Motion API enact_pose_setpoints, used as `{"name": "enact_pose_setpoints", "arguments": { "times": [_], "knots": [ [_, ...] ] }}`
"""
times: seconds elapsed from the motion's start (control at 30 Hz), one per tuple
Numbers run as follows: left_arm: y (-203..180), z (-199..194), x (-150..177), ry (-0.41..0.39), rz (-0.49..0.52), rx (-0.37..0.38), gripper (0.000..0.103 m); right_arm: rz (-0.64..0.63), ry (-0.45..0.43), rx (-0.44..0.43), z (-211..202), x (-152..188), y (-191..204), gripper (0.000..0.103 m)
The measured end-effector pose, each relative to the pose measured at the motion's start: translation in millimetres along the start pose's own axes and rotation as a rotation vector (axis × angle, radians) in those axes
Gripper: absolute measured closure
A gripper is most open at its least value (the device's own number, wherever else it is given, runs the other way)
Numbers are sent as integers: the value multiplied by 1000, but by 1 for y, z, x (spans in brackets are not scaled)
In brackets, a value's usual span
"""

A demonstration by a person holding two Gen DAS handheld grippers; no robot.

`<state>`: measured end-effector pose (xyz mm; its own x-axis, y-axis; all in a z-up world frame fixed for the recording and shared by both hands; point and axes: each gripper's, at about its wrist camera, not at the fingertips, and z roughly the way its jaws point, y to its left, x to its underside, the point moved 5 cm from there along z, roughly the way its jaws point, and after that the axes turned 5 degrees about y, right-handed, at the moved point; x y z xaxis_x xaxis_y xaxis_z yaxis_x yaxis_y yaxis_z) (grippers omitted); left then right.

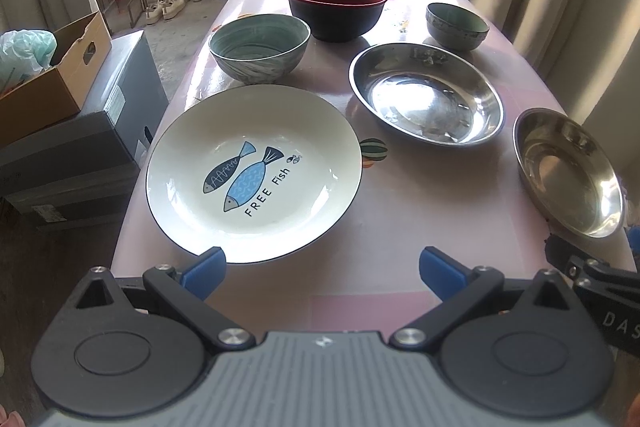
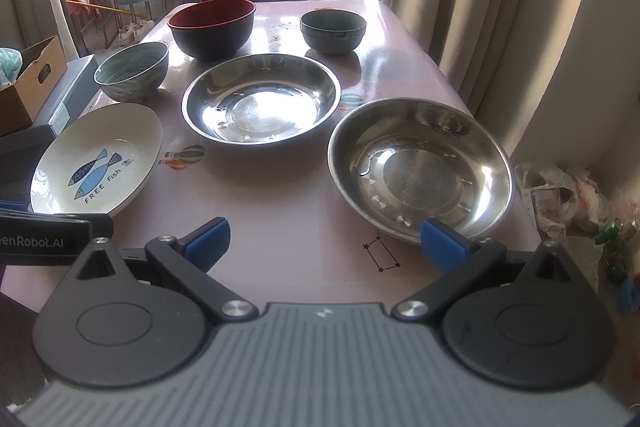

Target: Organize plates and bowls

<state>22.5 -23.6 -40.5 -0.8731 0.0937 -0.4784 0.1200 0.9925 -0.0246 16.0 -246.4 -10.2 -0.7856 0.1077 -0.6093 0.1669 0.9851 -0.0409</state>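
- Left claw: jaws spread wide, nothing between them; it hovers over the near edge of the pink surface, its left blue fingertip just at the near rim of the white fish plate.
- Right claw: jaws spread wide, empty; it sits over the near edge of the surface, its right blue fingertip overlapping the near rim of the nearer steel dish. Contact cannot be told.
- White fish plate: flat at the near left corner of the surface, printed with two fish and "FREE Fish".
- Nearer steel dish: upright by the right edge, towards the near right corner.
- Second steel dish: around the middle of the surface, apart from the nearer one and from the fish plate.
- Marbled grey-green bowl: upright by the left edge, just beyond the fish plate.
- Red-lined dark bowl: towards the far edge, just beyond the marbled bowl and the second steel dish.
- Small grey-green bowl: far right part of the surface, standing alone.
- All six pieces stand separately; none is stacked.
- Off the left edge: a cardboard box resting on dark cases.
- Off the right edge: curtains.
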Motion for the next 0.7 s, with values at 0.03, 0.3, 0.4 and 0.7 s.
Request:
{"name": "enact_pose_setpoints", "arguments": {
  "times": [0.03, 0.3, 0.4, 0.7],
  "knots": [
    [0, 0, 0, 0, 0, 0, 0, 0, -1, 0, 0, 0, 0, 1],
    [0, 0, 0, 3, 0, 0, 0, 7, 1, -1, 1, 0, -2, 1],
    [0, 0, 0, 2, 0, 0, 0, 7, 0, -1, 1, 0, -2, 1],
    [0, 1, 1, -1, 3, -3, 0, 15, -1, -6, 1, 0, -3, 1]
  ]
}}
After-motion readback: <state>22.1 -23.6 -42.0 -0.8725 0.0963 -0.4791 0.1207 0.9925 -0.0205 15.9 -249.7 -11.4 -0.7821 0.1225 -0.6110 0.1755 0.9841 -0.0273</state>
